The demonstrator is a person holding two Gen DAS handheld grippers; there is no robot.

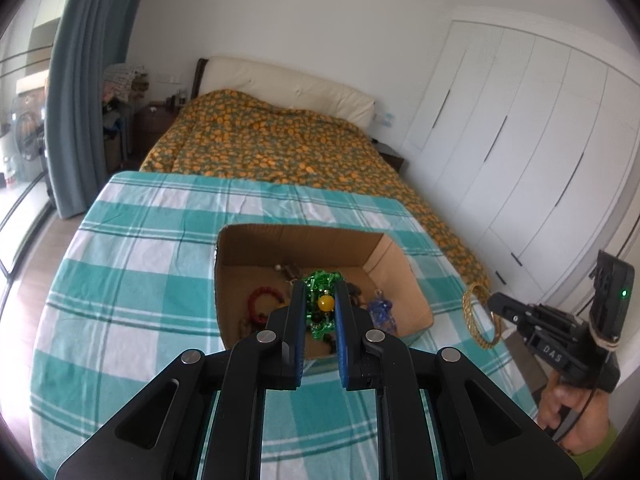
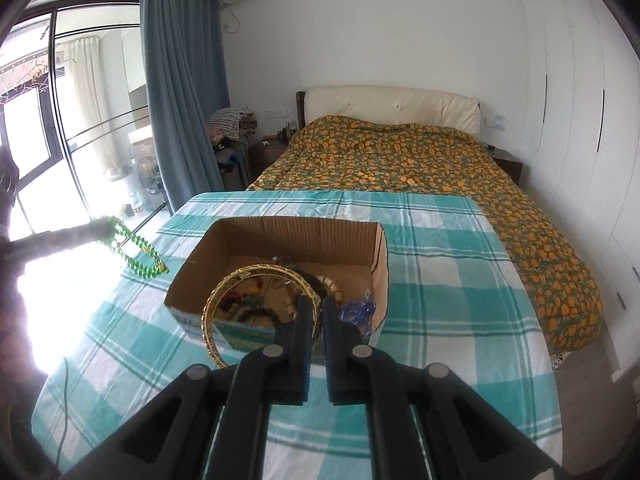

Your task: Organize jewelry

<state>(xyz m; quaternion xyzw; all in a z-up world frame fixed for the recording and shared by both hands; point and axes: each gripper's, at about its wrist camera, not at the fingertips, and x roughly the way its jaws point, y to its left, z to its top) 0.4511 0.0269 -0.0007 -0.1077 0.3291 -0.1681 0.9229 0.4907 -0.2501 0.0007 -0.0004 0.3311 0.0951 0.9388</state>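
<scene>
checked cloth [image 1: 140,248] spreads under both tools. cardboard box [image 2: 276,236] sits just ahead of and below both tips, loose jewelry inside. left gripper [image 1: 319,292] clamped on green bead necklace [image 1: 320,304], strand bunched between its fingers, above box. right gripper [image 2: 318,304] clamped on gold bangle [image 2: 212,312], ring hanging left of tips, over box near edge.

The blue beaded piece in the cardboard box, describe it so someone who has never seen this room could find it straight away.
On the teal checked cloth stands an open cardboard box. The blue beaded piece lies on the box floor in its near right corner, against the right wall. It is the only blue, glassy item there; the pieces beside it are red, dark or cream.
</scene>
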